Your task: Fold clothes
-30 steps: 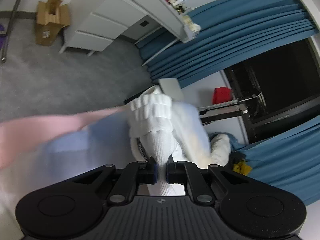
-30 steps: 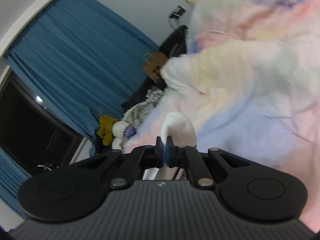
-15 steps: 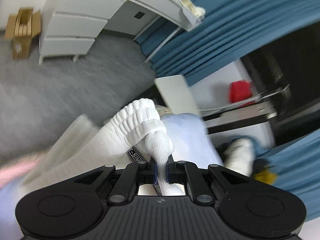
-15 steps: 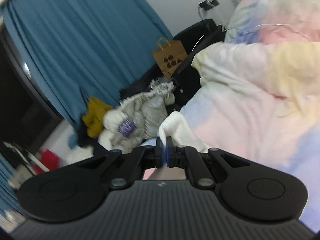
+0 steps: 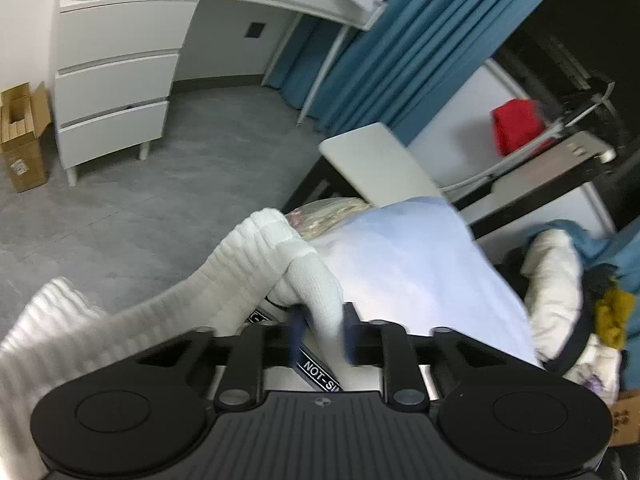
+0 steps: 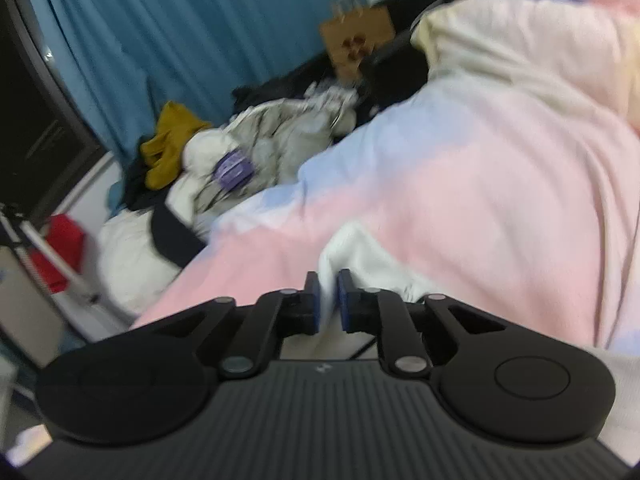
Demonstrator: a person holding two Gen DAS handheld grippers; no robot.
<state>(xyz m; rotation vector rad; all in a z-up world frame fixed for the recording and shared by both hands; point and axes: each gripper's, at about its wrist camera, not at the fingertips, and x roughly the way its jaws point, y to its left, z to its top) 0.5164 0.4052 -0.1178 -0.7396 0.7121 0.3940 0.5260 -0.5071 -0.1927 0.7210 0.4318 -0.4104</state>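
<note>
A pastel tie-dye sweatshirt (image 6: 460, 200), pink, light blue and cream, lies spread across the right wrist view; its light-blue part (image 5: 400, 264) shows in the left wrist view. My left gripper (image 5: 323, 332) has the white ribbed cuff (image 5: 256, 256) between its jaws. They are opening and stand visibly apart, the cloth loose between them. My right gripper (image 6: 329, 300) has a fold of the white hem (image 6: 360, 256) in a narrow gap. Its jaws are starting to open and the pads still touch the cloth.
A white drawer unit (image 5: 112, 80) and a cardboard box (image 5: 20, 140) stand on the grey floor. A white board (image 5: 376, 168) and a red item (image 5: 516, 124) lie beyond the sweatshirt. A heap of clothes (image 6: 272, 140), a paper bag (image 6: 356, 44) and blue curtains (image 6: 180, 32) fill the back.
Both grippers swept sideways and dipped with the sweatshirt, which now lies lower and flatter. The left jaws, shut on the cuff before, have parted widely; the right jaws have parted a little.
</note>
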